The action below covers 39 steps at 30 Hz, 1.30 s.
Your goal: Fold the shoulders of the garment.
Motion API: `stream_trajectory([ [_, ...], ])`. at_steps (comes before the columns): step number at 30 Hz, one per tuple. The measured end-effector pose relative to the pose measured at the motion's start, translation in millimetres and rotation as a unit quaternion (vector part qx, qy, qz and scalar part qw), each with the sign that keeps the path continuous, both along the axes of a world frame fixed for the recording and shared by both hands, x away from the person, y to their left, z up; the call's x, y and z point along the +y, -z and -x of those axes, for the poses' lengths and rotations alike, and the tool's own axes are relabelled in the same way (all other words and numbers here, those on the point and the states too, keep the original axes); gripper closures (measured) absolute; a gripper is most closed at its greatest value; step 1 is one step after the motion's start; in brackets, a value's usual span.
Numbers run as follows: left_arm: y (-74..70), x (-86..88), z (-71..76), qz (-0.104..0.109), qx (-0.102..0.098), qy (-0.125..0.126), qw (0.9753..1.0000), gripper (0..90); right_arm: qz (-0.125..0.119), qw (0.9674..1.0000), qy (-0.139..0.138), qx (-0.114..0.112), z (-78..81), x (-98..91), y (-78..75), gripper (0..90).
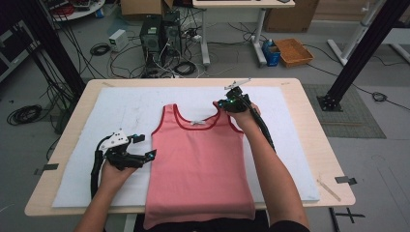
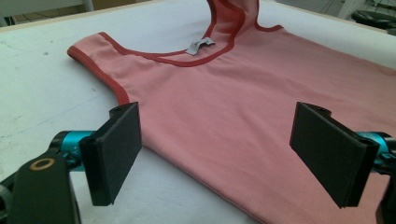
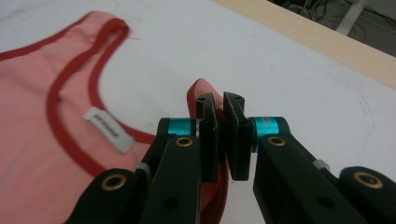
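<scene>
Between right gripper (image 3: 223, 135) fingers, tank top (image 1: 200, 159) strap; label (image 3: 109, 129) alongside.

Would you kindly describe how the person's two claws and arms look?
Both the left claw and the right claw are black with teal collars, brass rivets and flat rectangular pads, each carrying a grey three-cornered plate and a black cable. Forearms are bare of sleeves.

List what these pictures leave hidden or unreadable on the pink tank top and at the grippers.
- Tank top hem: high view, hangs past the table edge.
- Neck label print: right gripper view, too blurred to read.
- Right strap: right gripper view, its pinched part is covered by the right gripper.
- Left gripper body: left gripper view, cut off by the bottom edge.
</scene>
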<state>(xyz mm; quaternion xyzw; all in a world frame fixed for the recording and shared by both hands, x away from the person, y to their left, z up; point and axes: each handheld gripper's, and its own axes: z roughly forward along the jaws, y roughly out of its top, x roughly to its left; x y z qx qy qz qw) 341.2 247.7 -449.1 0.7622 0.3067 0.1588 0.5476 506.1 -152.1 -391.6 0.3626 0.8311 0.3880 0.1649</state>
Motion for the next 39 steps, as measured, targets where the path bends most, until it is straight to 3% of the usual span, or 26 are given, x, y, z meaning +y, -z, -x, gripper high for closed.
stream_trajectory([
  [10, -0.2, -0.2, 0.0, -0.004, -0.002, 0.0, 1.0, 17.0, -0.054, 0.9977, -0.039, -0.013, 46.2, -13.2, -7.2, 85.1],
  [17, -0.1, -0.7, 0.2, -0.006, -0.004, 0.0, 1.0, 17.0, -0.058, 0.9954, -0.076, -0.014, 81.6, -16.0, 1.2, 85.1],
  [23, -0.1, -1.2, 0.6, -0.007, -0.004, -0.001, 1.0, 17.0, -0.047, 0.9949, -0.086, -0.023, 100.2, -19.2, 8.7, 85.0],
  [30, -0.1, -1.2, 0.6, -0.008, -0.003, -0.001, 1.0, 17.0, -0.062, 0.9936, -0.092, -0.023, 126.3, -27.0, 25.0, 83.9],
  [36, -0.1, -1.7, 0.5, -0.01, -0.005, -0.001, 0.9999, 17.0, -0.061, 0.995, -0.079, 0.0, 149.6, -40.8, 45.6, 73.4],
  [39, -0.2, -2.1, 0.6, -0.013, -0.006, -0.002, 0.9999, 17.0, -0.073, 0.9939, -0.082, -0.004, 157.7, -48.8, 47.3, 67.6],
])
